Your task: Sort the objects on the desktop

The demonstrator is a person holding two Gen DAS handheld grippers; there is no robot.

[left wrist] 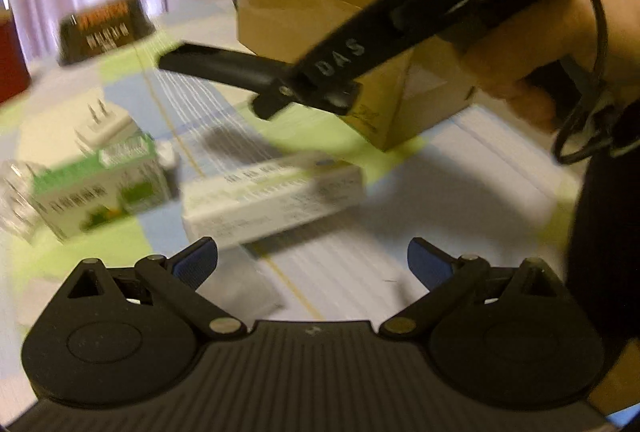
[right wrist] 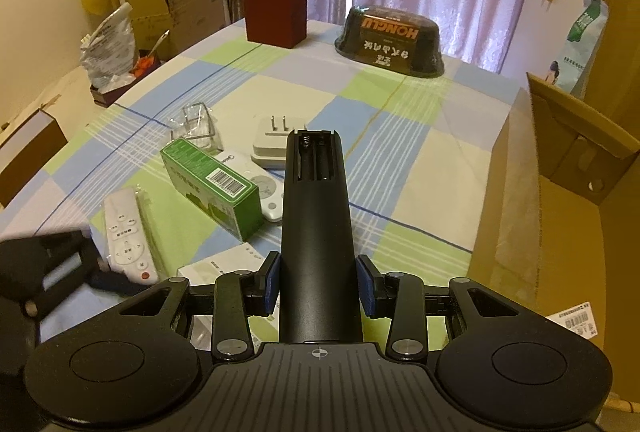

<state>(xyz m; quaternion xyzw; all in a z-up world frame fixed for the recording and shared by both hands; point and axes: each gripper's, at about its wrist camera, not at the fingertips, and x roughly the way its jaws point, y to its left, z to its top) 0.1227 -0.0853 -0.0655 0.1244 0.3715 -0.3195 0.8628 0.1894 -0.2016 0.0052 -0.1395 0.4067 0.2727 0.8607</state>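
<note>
Left wrist view: the left gripper (left wrist: 312, 264) hangs with jaws spread and empty at lower centre, above a white box (left wrist: 272, 196).

Right wrist view: the right gripper (right wrist: 318, 282) clamps 1 black remote (right wrist: 316, 216) at frame centre, its battery bay uncovered. Carrying step, I judge; next it likely goes right into the cardboard box (right wrist: 560, 200).

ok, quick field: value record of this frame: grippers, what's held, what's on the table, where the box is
right gripper: shut on black remote, back side up, battery bay open and empty
left gripper: open, empty, above the white carton
table: checked cloth; green carton, white remote, white plug adapter, clear plastic container, dark bowl, dark red box
cardboard box: open, to the right gripper's right
left view: motion-blurred
</note>
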